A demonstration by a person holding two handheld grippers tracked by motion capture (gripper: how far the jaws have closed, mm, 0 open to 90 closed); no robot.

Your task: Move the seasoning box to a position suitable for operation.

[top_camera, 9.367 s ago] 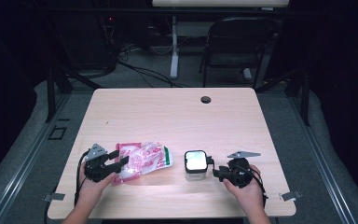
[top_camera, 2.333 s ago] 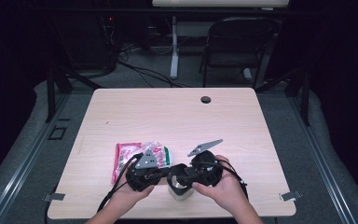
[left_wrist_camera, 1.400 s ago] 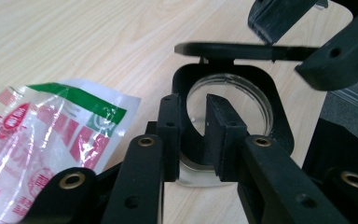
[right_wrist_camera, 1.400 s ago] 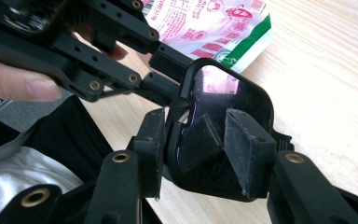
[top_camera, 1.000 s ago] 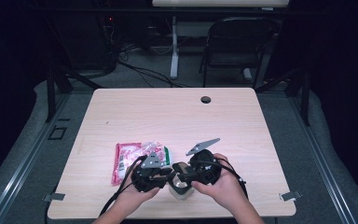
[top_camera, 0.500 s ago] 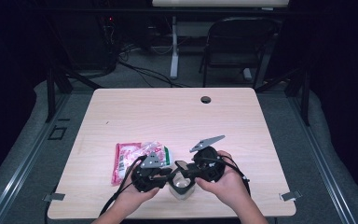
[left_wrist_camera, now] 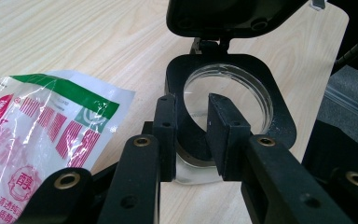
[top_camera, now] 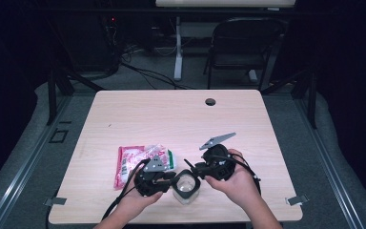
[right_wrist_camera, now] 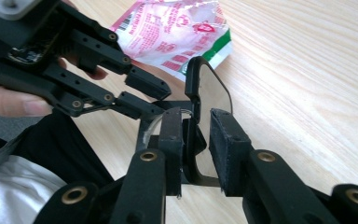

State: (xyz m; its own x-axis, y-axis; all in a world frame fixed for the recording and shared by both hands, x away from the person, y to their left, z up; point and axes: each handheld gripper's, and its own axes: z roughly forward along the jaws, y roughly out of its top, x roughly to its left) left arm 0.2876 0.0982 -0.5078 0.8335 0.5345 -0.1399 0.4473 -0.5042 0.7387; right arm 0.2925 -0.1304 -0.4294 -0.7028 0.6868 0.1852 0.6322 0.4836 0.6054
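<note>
A small clear container [top_camera: 186, 190] with a black rim [left_wrist_camera: 270, 116] stands near the table's front edge. Its hinged black lid [left_wrist_camera: 223, 14] is raised. My left gripper [top_camera: 173, 180] is shut on the container's near wall, one pad [left_wrist_camera: 165, 135] outside and one inside. My right gripper [top_camera: 192, 168] comes from the right, with the upright lid [right_wrist_camera: 192, 79] between its jaws. Those jaws have just been closing; the right pad [right_wrist_camera: 223, 140] still stands slightly off the lid. A pink, white and green snack bag [top_camera: 136, 160] lies just left of the container.
The wooden table [top_camera: 171, 119] has a round cable hole [top_camera: 210, 101] at its far edge. A folding chair [top_camera: 245, 43] and cables stand beyond it. The bag [right_wrist_camera: 172, 32] lies close behind my left gripper [right_wrist_camera: 156, 98].
Both grippers, once apart at the bag and beside the container, now meet at the container near the front edge. In the last second the right jaws narrowed around the lid.
</note>
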